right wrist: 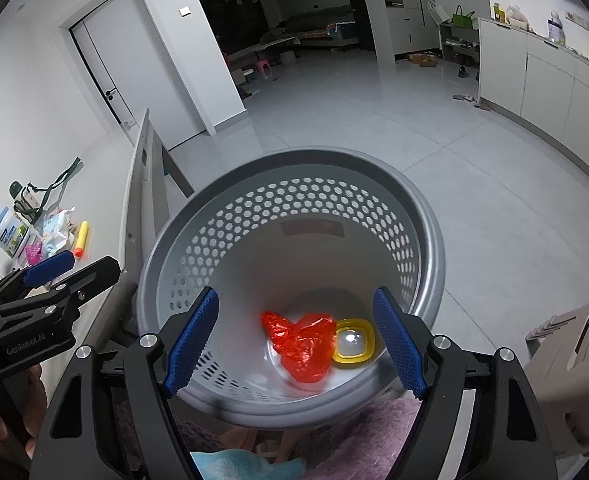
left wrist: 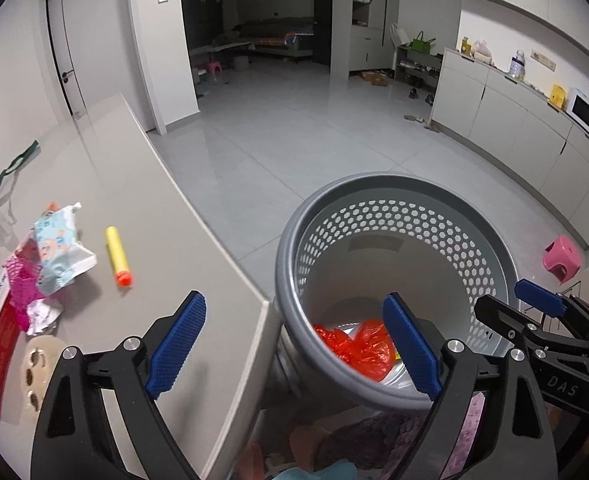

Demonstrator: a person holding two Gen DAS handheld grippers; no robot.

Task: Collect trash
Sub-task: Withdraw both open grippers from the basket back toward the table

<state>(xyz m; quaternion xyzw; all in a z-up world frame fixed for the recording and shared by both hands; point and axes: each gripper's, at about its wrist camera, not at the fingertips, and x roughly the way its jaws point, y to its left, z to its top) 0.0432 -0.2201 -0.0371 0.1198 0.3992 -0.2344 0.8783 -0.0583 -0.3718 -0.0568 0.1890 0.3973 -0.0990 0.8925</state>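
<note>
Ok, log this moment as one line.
left hand-held gripper: open, empty | right hand-held gripper: open, empty | basket: red bag, yellow lid | table: wrappers, yellow dart

place: home, open living area | signs: bed in the dark back room; shoe rack; white cabinets bearing a microwave; pink child's stool on the tiled floor; closed door
</note>
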